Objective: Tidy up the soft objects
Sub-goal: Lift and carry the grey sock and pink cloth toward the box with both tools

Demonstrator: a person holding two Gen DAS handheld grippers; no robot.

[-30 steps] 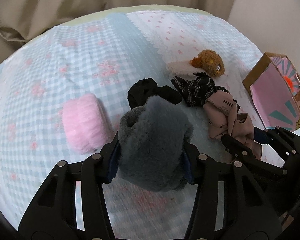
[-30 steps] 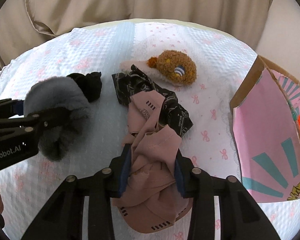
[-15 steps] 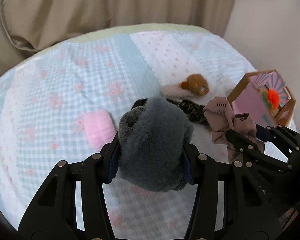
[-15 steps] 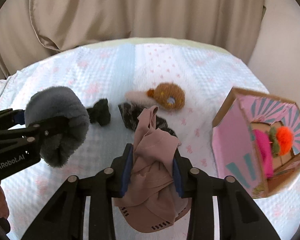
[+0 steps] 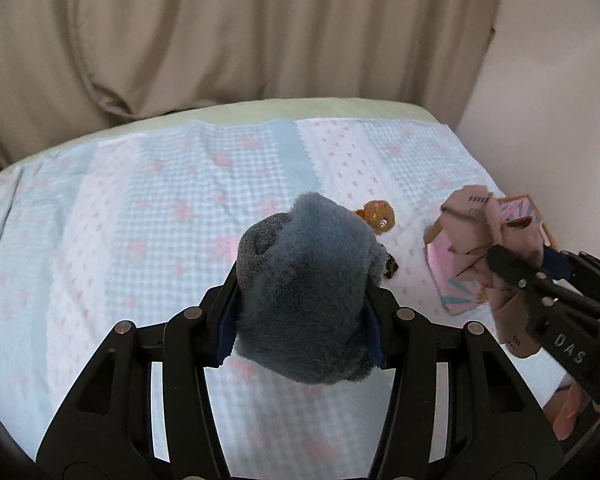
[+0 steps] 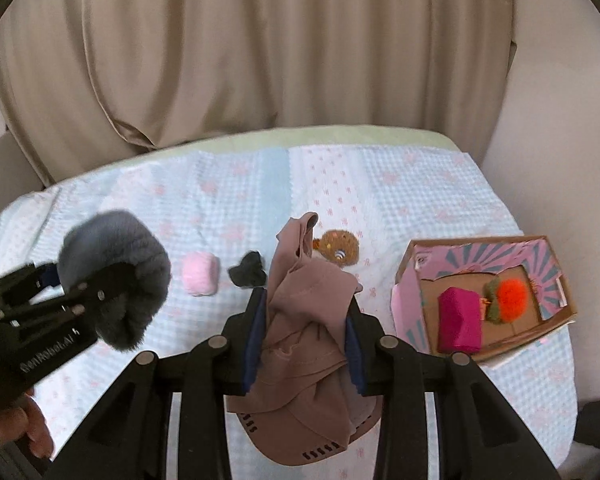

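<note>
- Where the beige curtain (image 6: 260, 60) hung in folds across the back, it filled the whole far side of the room, with a plain pale wall (image 6: 540, 152) to the right.
- Below it lay the bed (image 6: 400, 184), covered by a light blue and white checked quilt with pink bows; a green edge showed along its far side, just beside the curtain.
- Most of the quilt to the left and near side lay bare, while the right edge ran close to the wall.
- A cardboard box (image 6: 410, 264) with pink sunburst flaps sat open near the right edge, holding a magenta block (image 6: 458, 318) and an orange pompom (image 6: 510, 294).
- The left tongs (image 5: 300, 320) were clamped on a grey fluffy slipper (image 5: 308, 280), held above the quilt.
- The right tongs (image 6: 304, 344) were pressed together on a mauve garment (image 6: 304, 320), which hung clear of the bed, in front of the box in the left wrist view.
- On the quilt, mid-bed, lay a pink fluffy roll (image 6: 199, 278), a black sock (image 6: 248, 274) just beside it, and a brown plush toy (image 6: 340, 246) partly behind the garment.
- Fingertips (image 6: 36, 436) showed under the left tongs.
</note>
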